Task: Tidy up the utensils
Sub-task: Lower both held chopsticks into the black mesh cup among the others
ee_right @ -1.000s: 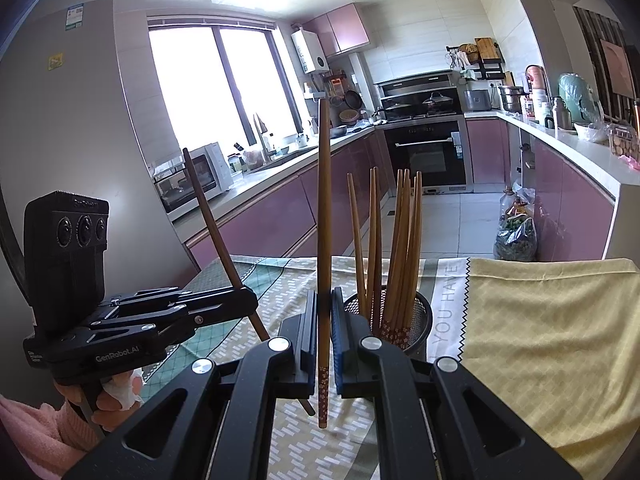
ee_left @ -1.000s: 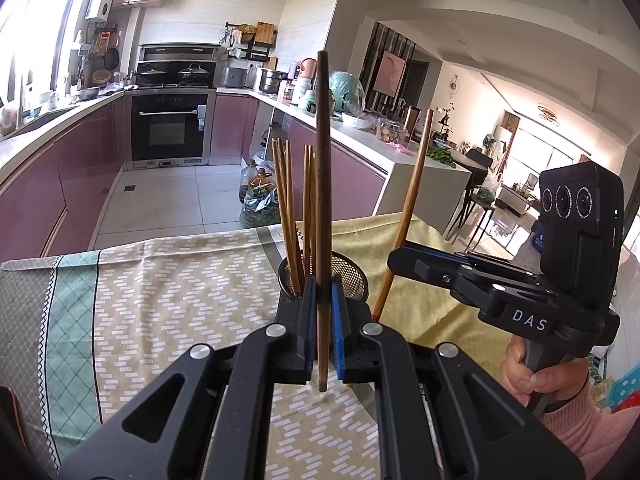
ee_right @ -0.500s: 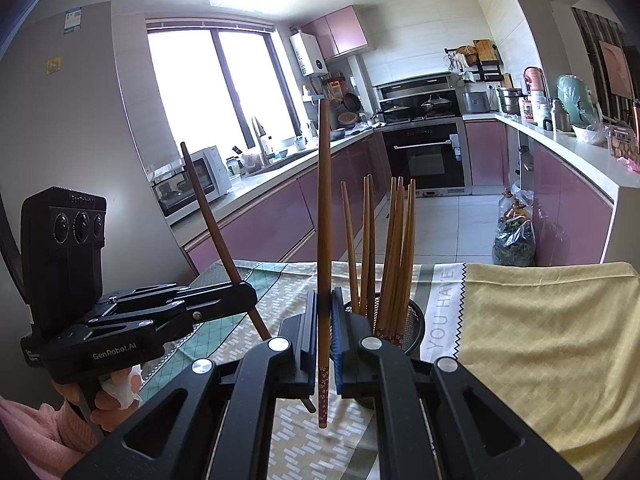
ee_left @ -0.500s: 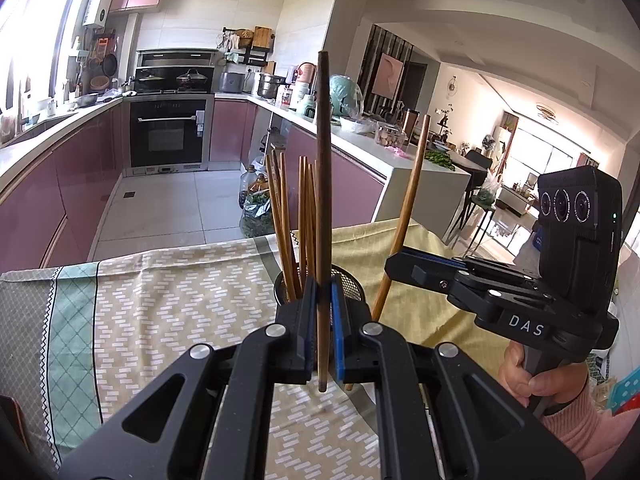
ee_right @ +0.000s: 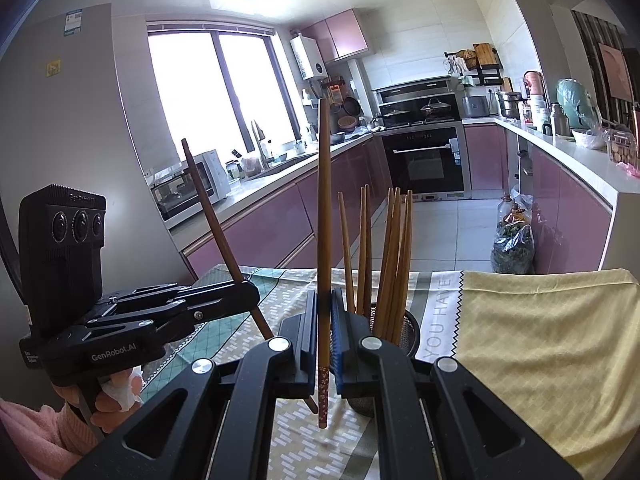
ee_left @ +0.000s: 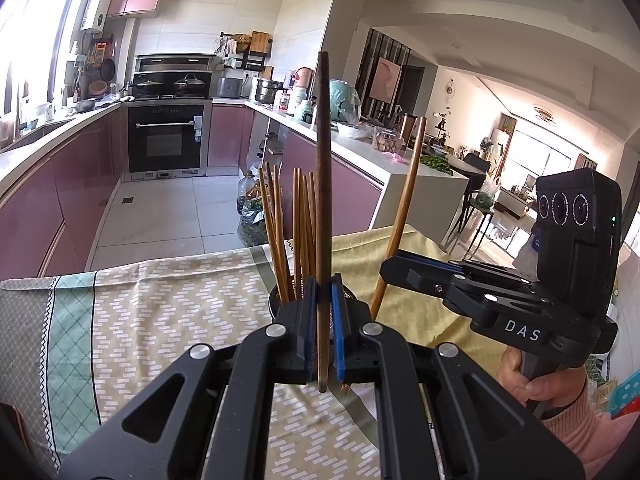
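Left wrist view: left gripper (ee_left: 322,336) clamps a dark chopstick (ee_left: 322,200) upright, the right gripper (ee_right: 324,340) a lighter chopstick (ee_right: 324,240), both likely bound for the mesh holder (ee_right: 408,326).

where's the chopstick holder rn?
On the tablecloth, just behind the right gripper, holding a bunch of chopsticks; the holder sits mostly hidden behind the left gripper.

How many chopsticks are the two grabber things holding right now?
2. One dark chopstick stands clamped in the left gripper. One lighter chopstick stands clamped in the right gripper. More sit in the mesh holder, not held.
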A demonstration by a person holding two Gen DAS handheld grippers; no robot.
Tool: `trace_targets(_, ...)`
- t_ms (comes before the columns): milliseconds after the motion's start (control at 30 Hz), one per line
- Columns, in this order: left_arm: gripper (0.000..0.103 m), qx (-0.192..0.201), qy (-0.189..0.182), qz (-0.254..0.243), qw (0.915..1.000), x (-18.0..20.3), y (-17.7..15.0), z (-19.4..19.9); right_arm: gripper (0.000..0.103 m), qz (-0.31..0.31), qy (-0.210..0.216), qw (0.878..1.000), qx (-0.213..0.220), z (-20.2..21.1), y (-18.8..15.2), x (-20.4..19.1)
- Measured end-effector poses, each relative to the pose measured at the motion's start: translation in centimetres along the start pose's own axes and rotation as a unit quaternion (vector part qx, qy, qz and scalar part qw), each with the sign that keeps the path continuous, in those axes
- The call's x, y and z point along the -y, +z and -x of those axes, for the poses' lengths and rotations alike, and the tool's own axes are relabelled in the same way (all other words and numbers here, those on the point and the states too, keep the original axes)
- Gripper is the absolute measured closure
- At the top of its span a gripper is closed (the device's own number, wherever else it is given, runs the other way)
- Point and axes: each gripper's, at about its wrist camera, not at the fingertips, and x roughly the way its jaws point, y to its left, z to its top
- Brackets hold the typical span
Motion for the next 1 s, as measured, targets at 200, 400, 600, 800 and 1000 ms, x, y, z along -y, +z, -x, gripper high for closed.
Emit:
trace_targets(200,0.095,0.003,0.0,-0.001,1.0,0.1,0.3,-0.1,0.097,0.001,-0.001,1.0,0.004,0.1,0.2,0.1)
trace_targets(400,0.095,0.008,0.001,-0.004,1.0,0.1,0.7,-0.1,0.097,0.003,-0.002,1.0,0.009,0.4,0.3,0.0)
trace_targets(600,0.095,0.012,0.002,-0.006,0.9999,0.2,1.0,-0.1,0.097,0.005,-0.003,1.0,0.011,0.6,0.6,0.1)
trace_targets(800,0.095,0.018,0.002,-0.01,0.9998,0.4,1.3,0.0,0.097,0.005,-0.004,1.0,0.014,0.7,1.0,0.2)
trace_targets(1000,0.095,0.022,0.002,-0.011,0.9997,0.5,1.6,0.1,0.097,0.006,-0.003,1.0,0.016,0.6,1.1,0.2)
